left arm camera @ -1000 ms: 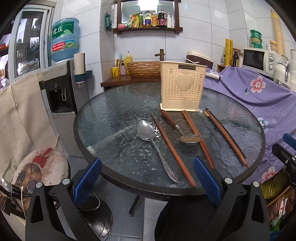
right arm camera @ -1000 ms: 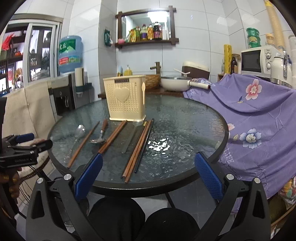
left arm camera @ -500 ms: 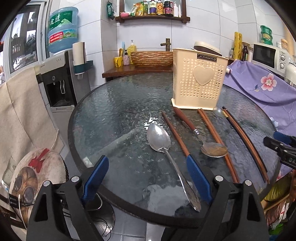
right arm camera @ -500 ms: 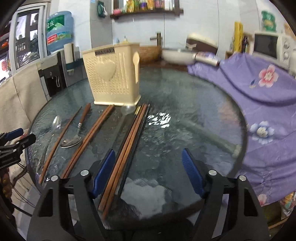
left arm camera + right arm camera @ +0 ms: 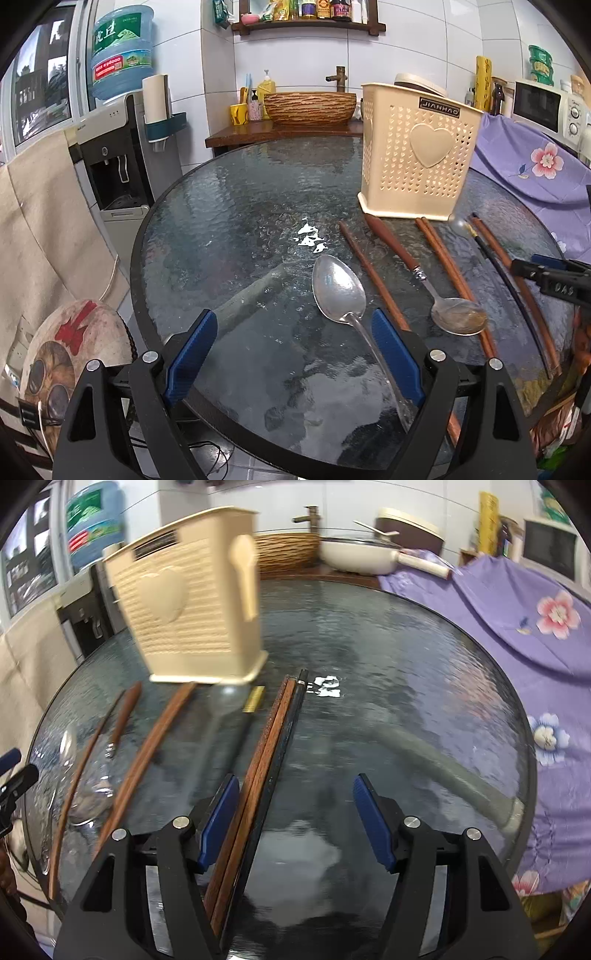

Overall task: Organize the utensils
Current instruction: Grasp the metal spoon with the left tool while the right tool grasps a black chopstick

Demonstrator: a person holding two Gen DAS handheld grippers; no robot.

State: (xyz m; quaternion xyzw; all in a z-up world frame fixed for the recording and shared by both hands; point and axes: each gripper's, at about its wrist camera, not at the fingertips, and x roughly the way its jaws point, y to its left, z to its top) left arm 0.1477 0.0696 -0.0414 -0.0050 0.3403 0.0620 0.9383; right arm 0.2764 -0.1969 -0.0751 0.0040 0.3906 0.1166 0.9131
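Showing holder's heart face (image 5: 432, 147) sharp leftside; spoon relief (image 5: 243, 568) rightside.

Glossy metal spoon (image 5: 338, 290), textured glass table (image 5: 229, 236)

The left gripper (image 5: 293, 354) hangs open over the glass counter (image 5: 221, 229), the silver spoon's (image 5: 338, 290) handle between its jaws.
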